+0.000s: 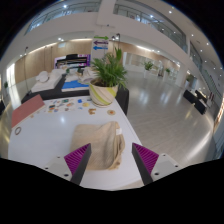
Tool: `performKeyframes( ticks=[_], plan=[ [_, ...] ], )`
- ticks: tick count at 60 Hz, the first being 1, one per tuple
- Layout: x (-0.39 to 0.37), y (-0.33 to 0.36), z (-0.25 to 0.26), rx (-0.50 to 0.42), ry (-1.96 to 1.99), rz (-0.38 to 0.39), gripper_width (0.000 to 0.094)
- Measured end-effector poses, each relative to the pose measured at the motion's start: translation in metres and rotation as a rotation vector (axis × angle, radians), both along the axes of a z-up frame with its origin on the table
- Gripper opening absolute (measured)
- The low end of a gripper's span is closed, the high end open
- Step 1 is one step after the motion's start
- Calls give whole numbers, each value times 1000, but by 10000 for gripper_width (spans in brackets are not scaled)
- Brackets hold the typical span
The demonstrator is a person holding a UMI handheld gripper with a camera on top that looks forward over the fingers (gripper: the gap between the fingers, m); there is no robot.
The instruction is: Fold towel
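A beige towel (103, 140) lies bunched on the white table (50, 135), just ahead of my fingers and reaching down between them. My gripper (111, 165) is open, its two magenta pads (78, 158) spread wide on either side of the towel's near end. Neither finger presses on the cloth. The towel rests on the table on its own.
A potted green plant (106, 82) in a yellow pot stands beyond the towel. Small coloured items (72, 103) and a pink board (27, 109) lie on the table's left. The table's right edge (133, 125) drops to a shiny floor.
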State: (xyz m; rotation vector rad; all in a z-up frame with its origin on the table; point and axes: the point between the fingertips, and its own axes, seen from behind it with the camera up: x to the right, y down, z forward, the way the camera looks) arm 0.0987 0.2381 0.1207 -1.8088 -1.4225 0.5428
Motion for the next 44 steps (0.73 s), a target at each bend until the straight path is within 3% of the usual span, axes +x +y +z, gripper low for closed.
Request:
performKeyframes(
  ticks=[11, 22, 44],
  plan=[
    [102, -63, 71, 3, -43, 14, 847],
    [167, -119, 107, 10, -47, 28, 852],
    [178, -179, 117, -11, -26, 42, 852]
  ],
)
